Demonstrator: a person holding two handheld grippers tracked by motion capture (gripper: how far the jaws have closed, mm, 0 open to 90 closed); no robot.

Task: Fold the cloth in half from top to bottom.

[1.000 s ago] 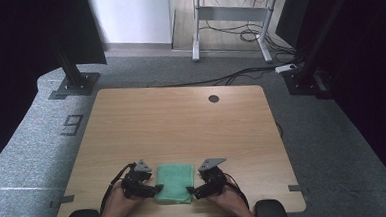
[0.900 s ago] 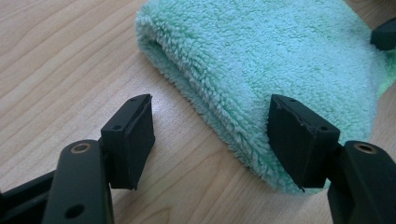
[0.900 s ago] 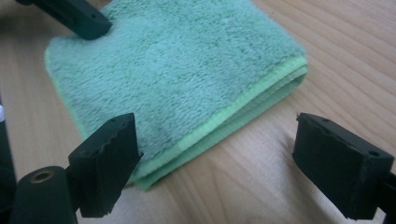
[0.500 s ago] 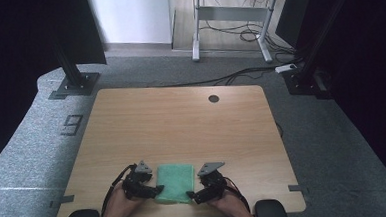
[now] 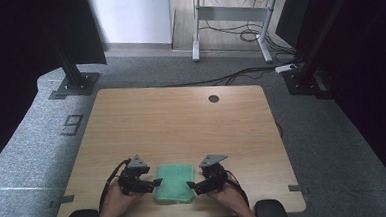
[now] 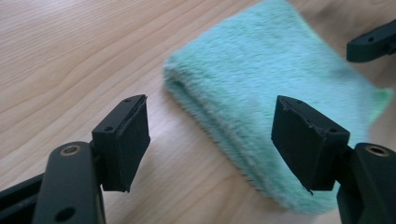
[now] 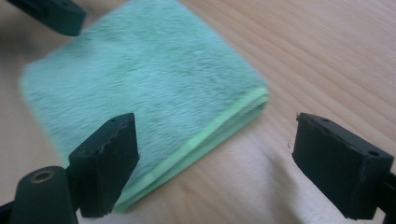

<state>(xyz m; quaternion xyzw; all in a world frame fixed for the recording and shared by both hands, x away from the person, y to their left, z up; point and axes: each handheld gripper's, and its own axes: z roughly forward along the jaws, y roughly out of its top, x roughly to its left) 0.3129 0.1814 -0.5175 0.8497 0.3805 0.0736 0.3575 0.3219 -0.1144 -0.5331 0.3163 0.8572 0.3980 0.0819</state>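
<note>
Both hands rest low, flanking folded towel (image 5: 174, 182).

1. I see the folded cloth (image 5: 174, 182) lying on the table (image 5: 181, 119), near its front edge.
2. My left gripper (image 5: 154, 183) sits just left of it, my right gripper (image 5: 191, 186) just right.
</note>
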